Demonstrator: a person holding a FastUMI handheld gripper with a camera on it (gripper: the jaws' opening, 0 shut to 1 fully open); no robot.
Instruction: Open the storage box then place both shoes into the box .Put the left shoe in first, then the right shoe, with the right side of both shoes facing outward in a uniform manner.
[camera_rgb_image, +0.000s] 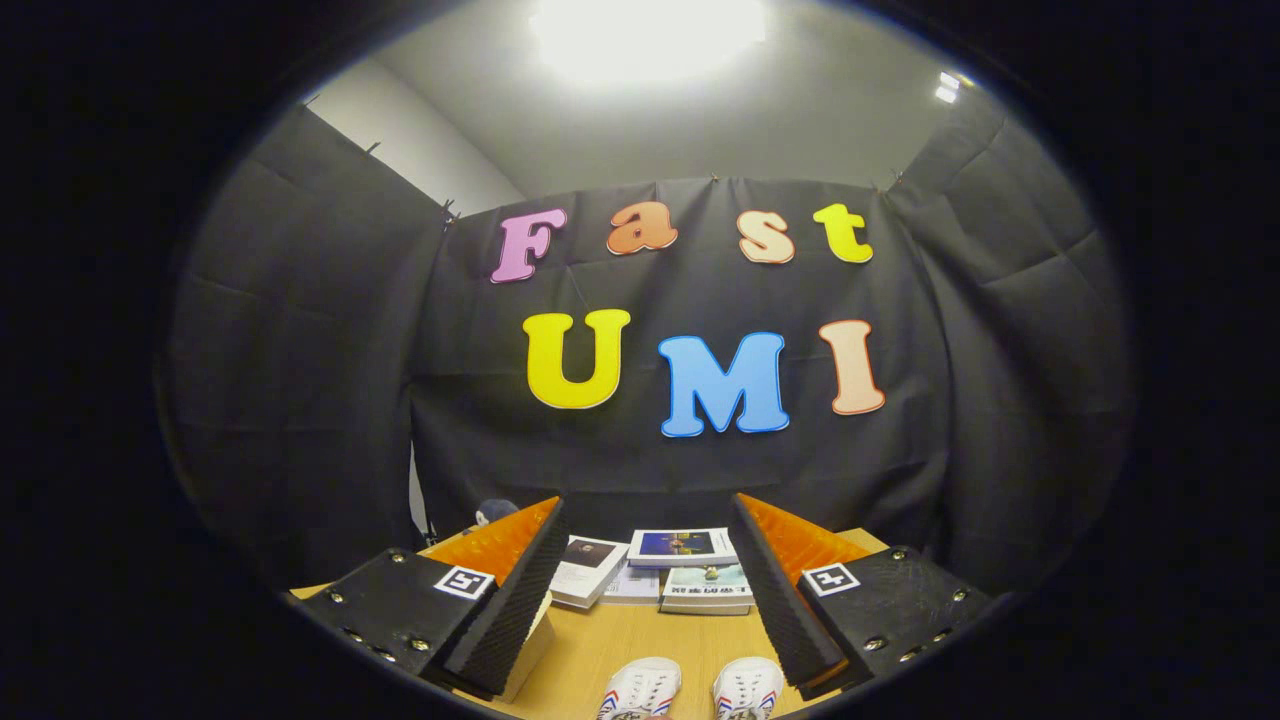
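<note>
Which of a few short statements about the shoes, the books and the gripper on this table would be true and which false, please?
1. The gripper is open, with nothing between its fingers. True.
2. Two white shoes lie side by side on the wooden table, toes pointing toward the books. True.
3. The gripper is shut on one shoe. False: both shoes lie free on the table.
4. The books lie beyond the shoes, toward the black cloth wall. True.
5. The table is bare apart from the shoes. False: several books lie on it.
</note>
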